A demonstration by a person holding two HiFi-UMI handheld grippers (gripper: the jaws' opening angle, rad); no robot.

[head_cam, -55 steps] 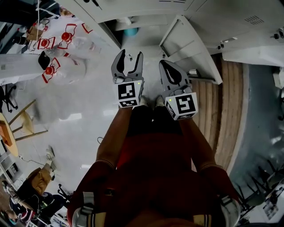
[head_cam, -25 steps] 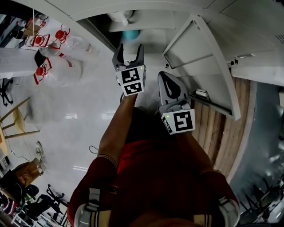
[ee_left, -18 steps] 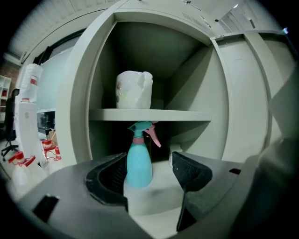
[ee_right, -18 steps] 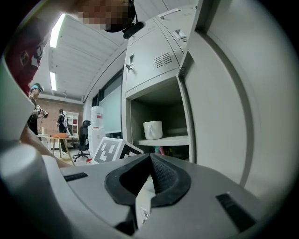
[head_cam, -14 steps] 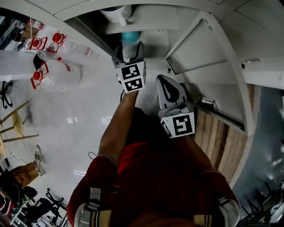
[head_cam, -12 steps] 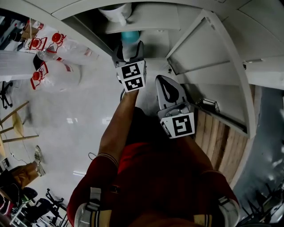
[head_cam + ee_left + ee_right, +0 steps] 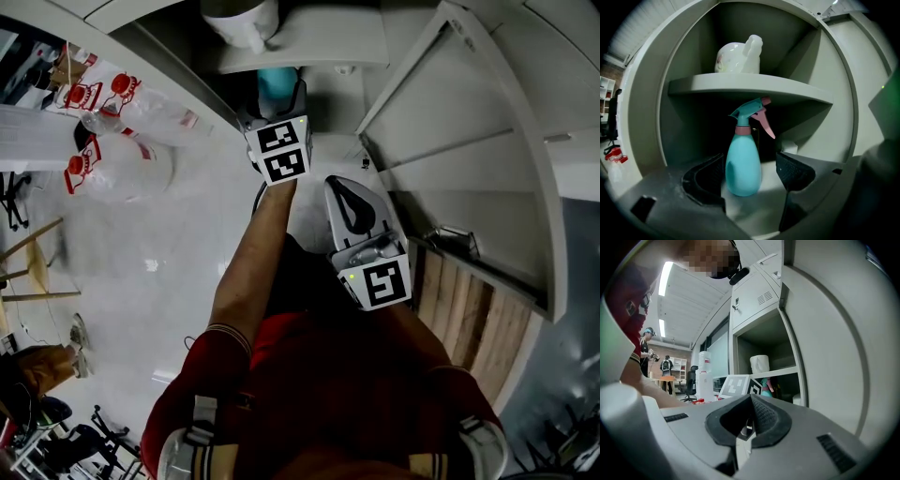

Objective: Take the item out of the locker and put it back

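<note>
A teal spray bottle (image 7: pixel 743 164) with a pink collar and trigger stands upright in the locker's lower compartment, under a shelf (image 7: pixel 750 86). My left gripper (image 7: pixel 750 158) reaches into that compartment. Its jaws have just been opening and stand either side of the bottle, with a gap at the right pad (image 7: pixel 793 169). From the head view the left gripper (image 7: pixel 277 101) hides most of the bottle (image 7: pixel 275 80). My right gripper (image 7: pixel 339 185) hangs outside the locker, shut and empty, with its tips together (image 7: pixel 750 399).
A white bundle (image 7: pixel 738 56) sits on the shelf above the bottle. The locker door (image 7: pixel 441 131) stands open at the right. Clear plastic bottles with red caps (image 7: pixel 122 103) lie on the floor at the left. Wooden slats (image 7: pixel 459 300) run at the right.
My left gripper has pushed forward and down into the locker, and its jaws now flank the spray bottle. The right gripper has sunk lower and stayed shut.
</note>
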